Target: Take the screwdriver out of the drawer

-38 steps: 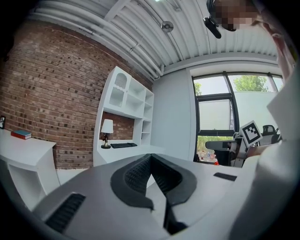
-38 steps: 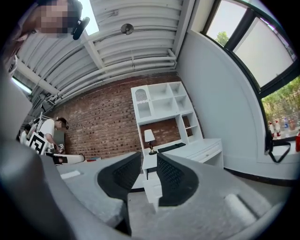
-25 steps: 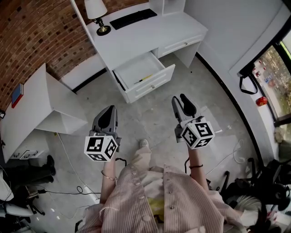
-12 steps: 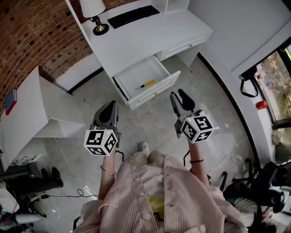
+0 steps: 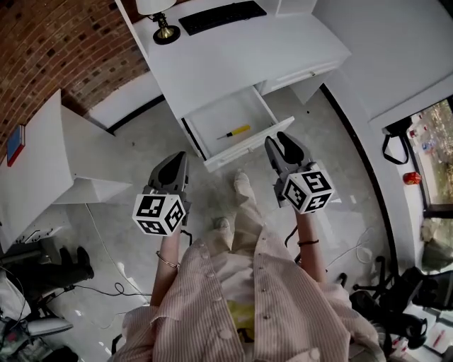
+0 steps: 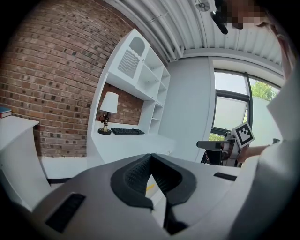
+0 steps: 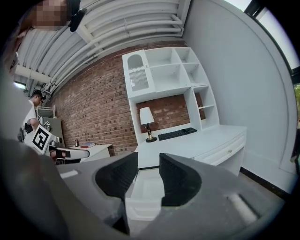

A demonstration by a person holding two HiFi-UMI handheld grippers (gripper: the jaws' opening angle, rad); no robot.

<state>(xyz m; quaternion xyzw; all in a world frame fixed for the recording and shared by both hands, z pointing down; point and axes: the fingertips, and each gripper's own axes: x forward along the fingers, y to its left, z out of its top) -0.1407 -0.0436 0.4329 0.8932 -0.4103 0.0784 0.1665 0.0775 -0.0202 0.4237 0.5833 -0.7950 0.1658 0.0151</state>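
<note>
Nearest is a person in a striped shirt (image 5: pixel 241 304) with two hands out over a pale floor (image 5: pixel 141 141) and one pair of tongs in each. Two shoes show between the arms, one (image 5: pixel 223 224) near and one (image 5: pixel 242 185) stepped toward the furniture.

The left tongs (image 5: pixel 177 157) are clenched: in the left gripper view their two dark pads meet at the tip (image 6: pixel 150 157) with nothing between them. The right tongs (image 5: pixel 281 143) are released, the two pads standing apart (image 7: pixel 148 164) with an empty gap, through which the open drawer (image 7: pixel 145 185) shows. Each pair carries one marker cube, so two cubes in all, left (image 5: pixel 159 214) and right (image 5: pixel 308 189).

Just beyond the tongs, the drawer (image 5: pixel 248 147) is pulled out of a white desk (image 5: pixel 233 63). One screwdriver (image 5: pixel 235 131) with a yellow handle lies alone on its floor, toward the right front, apart from both tongs. A second drawer (image 5: pixel 301 71), to the right, is closed.

On the far part of the desk stand one lamp (image 5: pixel 164 28) at the left and one black keyboard (image 5: pixel 221 15) beside it. A second white desk (image 5: pixel 35 162) stands at the left with one book (image 5: pixel 14 145) on it, against a brick wall (image 5: pixel 64 49).
</note>
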